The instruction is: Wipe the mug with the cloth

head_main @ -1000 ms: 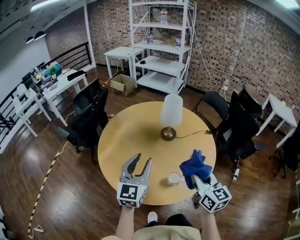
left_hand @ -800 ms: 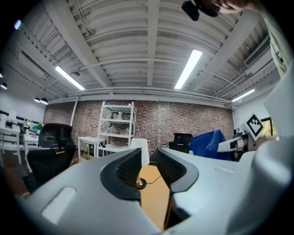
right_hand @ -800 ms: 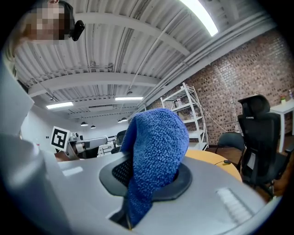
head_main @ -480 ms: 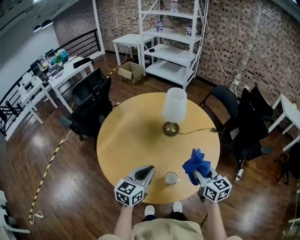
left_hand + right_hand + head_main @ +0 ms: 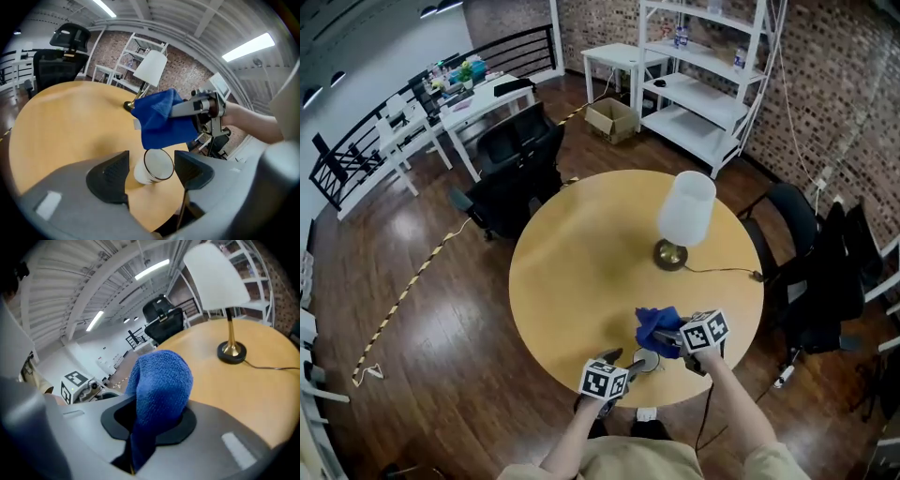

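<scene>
White mug [image 5: 648, 360] at the tabletop's [image 5: 581, 272] near edge, between the opening jaws of the left claw [image 5: 151, 169], pads clear of it. Right claw [image 5: 150, 427] clamped on blue cloth [image 5: 159, 385], just beyond the mug. Lamp [image 5: 684, 216] toward the far right edge, well apart. Mug's white inside plain only in the left gripper view.

A: Bright, even light from ceiling strip lights [image 5: 248, 47]; faint sheen on the round table [image 5: 581, 272], shadows soft.
B: Both gripper views bulge fisheye-style, corners black, near foreground blurry
</scene>
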Tool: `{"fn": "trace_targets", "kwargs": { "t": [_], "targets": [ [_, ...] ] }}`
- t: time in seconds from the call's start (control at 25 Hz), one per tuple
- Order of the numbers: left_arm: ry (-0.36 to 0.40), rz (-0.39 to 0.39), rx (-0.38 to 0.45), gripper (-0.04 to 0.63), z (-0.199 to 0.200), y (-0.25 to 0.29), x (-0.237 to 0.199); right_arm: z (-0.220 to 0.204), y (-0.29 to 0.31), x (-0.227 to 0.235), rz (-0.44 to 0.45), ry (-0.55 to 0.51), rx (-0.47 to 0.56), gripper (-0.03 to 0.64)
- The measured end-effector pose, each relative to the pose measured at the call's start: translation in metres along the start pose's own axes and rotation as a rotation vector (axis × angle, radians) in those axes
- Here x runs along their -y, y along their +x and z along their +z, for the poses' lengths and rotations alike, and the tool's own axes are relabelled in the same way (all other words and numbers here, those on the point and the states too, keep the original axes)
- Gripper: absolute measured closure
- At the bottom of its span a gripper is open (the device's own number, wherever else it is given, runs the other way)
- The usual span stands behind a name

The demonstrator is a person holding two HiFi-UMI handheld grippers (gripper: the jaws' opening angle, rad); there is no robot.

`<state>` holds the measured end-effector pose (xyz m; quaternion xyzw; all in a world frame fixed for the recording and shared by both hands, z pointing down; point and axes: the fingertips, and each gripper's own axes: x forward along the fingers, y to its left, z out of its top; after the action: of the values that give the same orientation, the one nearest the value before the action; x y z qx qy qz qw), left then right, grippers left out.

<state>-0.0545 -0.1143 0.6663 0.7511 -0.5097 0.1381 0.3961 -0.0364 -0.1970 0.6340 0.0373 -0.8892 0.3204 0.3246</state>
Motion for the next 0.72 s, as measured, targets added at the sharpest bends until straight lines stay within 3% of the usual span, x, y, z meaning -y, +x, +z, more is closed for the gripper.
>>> {"fn": "trace_targets", "kwargs": {
  "t": [0.12,0.24,0.36,0.52,0.6,0.72],
  "targets": [
    [-0.002,0.066,-0.093,0.309,-0.017,0.026,-0.004,-0.01,0.04,0.017,0.021,0.06,-0.146,0.543],
    [-0.034,0.121,-0.144,0.385,-0.033,0.045,-0.011,-0.028,0.071,0.025,0.028,0.1,-0.281,0.545],
    [-0.068,0.17,-0.168,0.46,-0.037,0.052,-0.014,-0.046,0.092,0.024,0.05,0.209,-0.383,0.544],
    [-0.019,0.25,-0.162,0.52,-0.027,0.052,-0.02,-0.073,0.102,0.024,0.063,0.254,-0.518,0.545],
    [0.023,0.307,-0.19,0.524,-0.028,0.053,-0.021,-0.082,0.104,0.026,0.072,0.273,-0.539,0.545],
    [0.081,0.382,-0.209,0.545,-0.031,0.055,-0.02,-0.082,0.099,0.032,0.083,0.341,-0.474,0.545]
  ]
}}
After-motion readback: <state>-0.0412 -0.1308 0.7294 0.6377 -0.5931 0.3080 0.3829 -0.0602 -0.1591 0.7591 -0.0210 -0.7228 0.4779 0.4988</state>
